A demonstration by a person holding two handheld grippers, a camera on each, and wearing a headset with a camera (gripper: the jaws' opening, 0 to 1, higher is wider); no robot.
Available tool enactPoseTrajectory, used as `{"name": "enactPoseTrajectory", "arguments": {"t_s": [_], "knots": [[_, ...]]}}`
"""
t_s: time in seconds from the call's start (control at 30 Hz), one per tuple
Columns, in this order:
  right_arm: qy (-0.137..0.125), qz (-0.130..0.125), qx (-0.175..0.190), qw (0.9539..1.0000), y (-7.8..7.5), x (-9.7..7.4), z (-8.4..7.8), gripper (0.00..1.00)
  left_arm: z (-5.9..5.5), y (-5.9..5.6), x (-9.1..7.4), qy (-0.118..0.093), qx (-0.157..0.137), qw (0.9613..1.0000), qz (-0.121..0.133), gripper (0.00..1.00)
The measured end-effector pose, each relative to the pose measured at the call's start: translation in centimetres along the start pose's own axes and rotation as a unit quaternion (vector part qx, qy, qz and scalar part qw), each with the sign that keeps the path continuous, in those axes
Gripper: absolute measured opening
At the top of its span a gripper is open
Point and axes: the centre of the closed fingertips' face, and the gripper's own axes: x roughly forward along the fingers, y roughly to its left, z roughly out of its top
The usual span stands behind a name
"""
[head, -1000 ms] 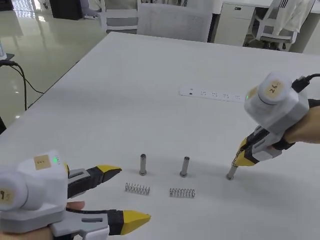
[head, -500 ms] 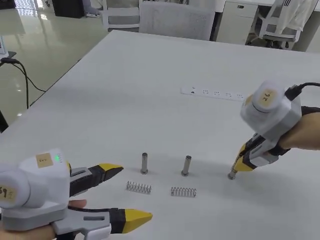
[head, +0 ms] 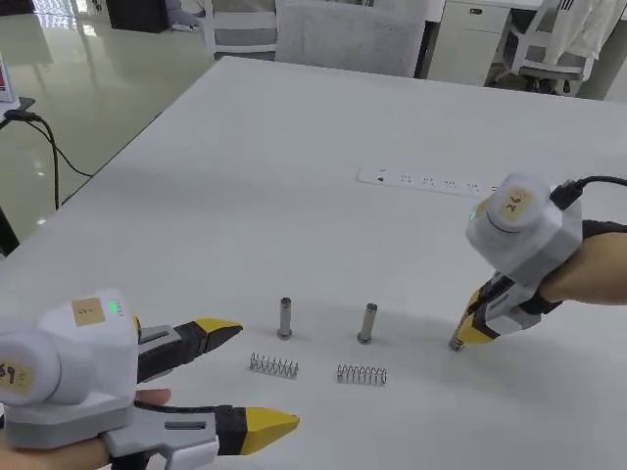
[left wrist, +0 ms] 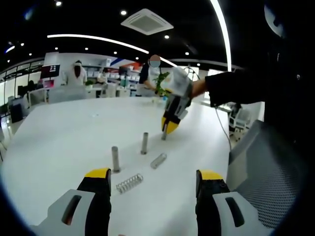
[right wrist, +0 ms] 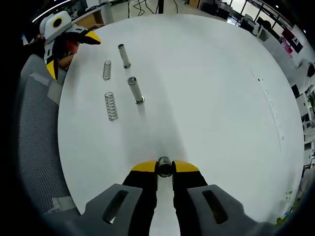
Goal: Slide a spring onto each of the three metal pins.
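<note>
Three upright metal pins stand in a row on the white table: the left pin [head: 285, 318], the middle pin [head: 367, 322] and the right pin [head: 457, 343]. Two springs lie flat in front of them, one [head: 273, 366] near the left pin and another [head: 361, 374] near the middle pin. My right gripper [head: 477, 330] points down at the right pin, shut on a small coiled metal piece [right wrist: 165, 167] at its top, apparently a spring. My left gripper [head: 245, 377] hovers open at the near left, nothing between its fingers, short of the springs [left wrist: 129, 183].
A white power strip [head: 421, 183] lies further back on the table. Chairs and cabinets stand beyond the far edge, and a cable hangs over the floor at the left. A mesh chair back [right wrist: 37, 128] is near the table's front edge.
My right gripper has sunk lower along the right pin, closer to the table. The left gripper has stayed put, and the two loose springs have not moved.
</note>
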Motion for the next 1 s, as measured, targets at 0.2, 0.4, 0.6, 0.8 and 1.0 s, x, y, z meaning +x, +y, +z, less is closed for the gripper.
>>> {"name": "enactPoseTrajectory", "arguments": {"t_s": [0.2, 0.4, 0.6, 0.8, 1.0], "knots": [[0.001, -0.005, 0.001, 1.0000, -0.36, 0.40, -0.36, 0.08, 0.00, 0.08, 0.02, 0.000, 0.000, 1.0000, 0.001, 0.66], [-0.003, -0.005, 0.001, 1.0000, -0.43, 0.38, -0.23, 0.08, -0.02, 0.16, 0.04, 0.001, 0.000, 1.0000, 0.001, 0.66], [-0.010, -0.009, -0.003, 0.9999, -0.63, 0.43, -0.06, 0.09, -0.01, 0.21, -0.05, 0.001, 0.000, 1.0000, 0.002, 0.66], [-0.015, -0.011, -0.004, 0.9998, -0.52, 0.35, 0.14, 0.13, -0.10, 0.27, -0.12, 0.002, 0.000, 1.0000, 0.002, 0.65], [-0.021, -0.016, -0.008, 0.9996, -0.63, 0.15, 0.39, 0.17, -0.16, 0.31, -0.17, 0.002, 0.000, 1.0000, 0.002, 0.65]]}}
